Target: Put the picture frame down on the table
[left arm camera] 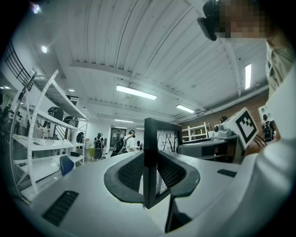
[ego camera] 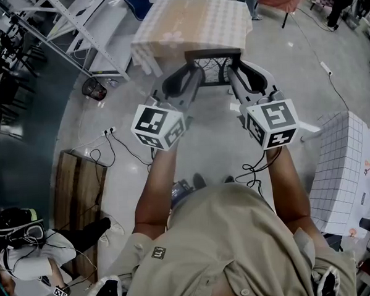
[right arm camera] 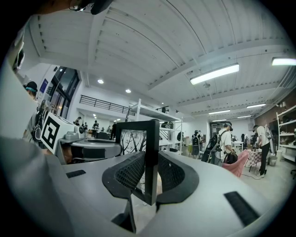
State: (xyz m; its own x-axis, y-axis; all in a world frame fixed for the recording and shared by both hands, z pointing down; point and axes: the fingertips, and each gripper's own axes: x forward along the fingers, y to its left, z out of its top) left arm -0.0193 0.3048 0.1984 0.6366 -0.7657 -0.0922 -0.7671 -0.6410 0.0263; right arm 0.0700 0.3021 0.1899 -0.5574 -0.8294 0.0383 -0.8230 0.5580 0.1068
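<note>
Both left gripper (ego camera: 192, 79) and right gripper (ego camera: 236, 76) clench jaws on the black rectangular picture frame (ego camera: 213, 67), apparently mid-carry; next, lower it onto the checked surface (ego camera: 191, 23) at 12 o'clock.

Picture frame (ego camera: 213, 68) side edges hidden inside left tongs (ego camera: 196, 72), right tongs (ego camera: 233, 72); print too small.

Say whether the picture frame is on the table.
Held up: left gripper and right gripper clamp the picture frame by its sides, short of the table.

Table (ego camera: 144, 52) with checked cloth (ego camera: 194, 23)
</note>
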